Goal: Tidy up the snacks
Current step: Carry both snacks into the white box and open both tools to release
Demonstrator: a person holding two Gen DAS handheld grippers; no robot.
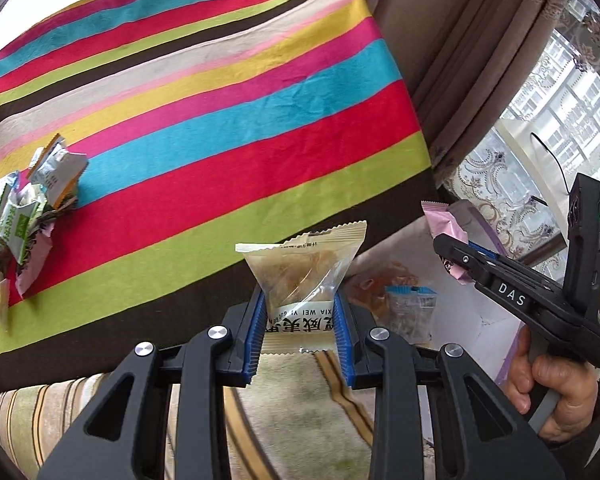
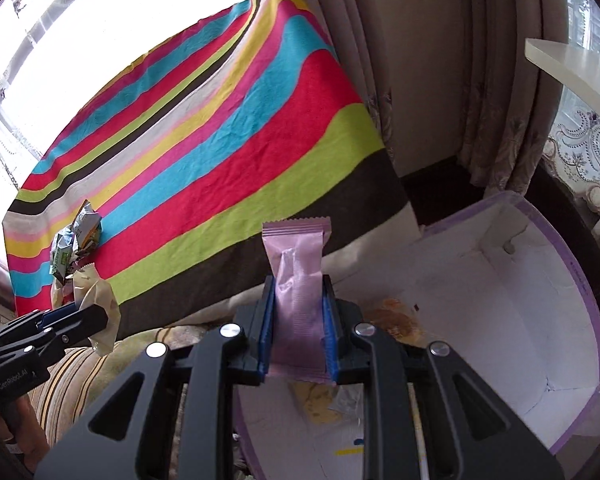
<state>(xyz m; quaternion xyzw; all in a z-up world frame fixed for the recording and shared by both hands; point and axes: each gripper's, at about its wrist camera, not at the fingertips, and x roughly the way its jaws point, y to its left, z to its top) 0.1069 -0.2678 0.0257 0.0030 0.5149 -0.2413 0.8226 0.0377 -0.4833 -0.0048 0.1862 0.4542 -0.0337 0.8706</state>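
**Operator:** Left gripper point(image 1: 300, 320) first, from its own camera. I have its blue pads clamped on a clear snack packet point(image 1: 302, 280) with a pale printed band. It stands upright between the jaws, off the striped tablecloth point(image 1: 220, 120), near the cloth's brown edge.

**Partner:** What else shows there?

**Operator:** A small heap of snack wrappers point(image 1: 24, 224) lies on the cloth, well off to the left. To the right I see the right gripper point(image 1: 456, 252) in the person's hand point(image 1: 548, 392), closed on a pink wrapper. Past my packet sits the white box point(image 1: 492, 320), with a blue-topped packet point(image 1: 412, 308) already inside.

**Partner:** And the right camera?

**Operator:** Right gripper point(image 2: 298, 328) is clamped on a pink snack bar point(image 2: 298, 276), held upright above the box. The box has a purple rim point(image 2: 596, 320), and I can make out some wrappers on its floor, partly hidden behind the jaws. The left gripper point(image 2: 80, 320) shows at the lower left with its packet point(image 2: 96, 304), beside the same heap point(image 2: 74, 240) on the cloth.

**Partner:** How far along?

**Operator:** Partway, I judge. A few snacks are in the box, two are in my grip and not yet dropped, and the heap on the cloth still has to go.
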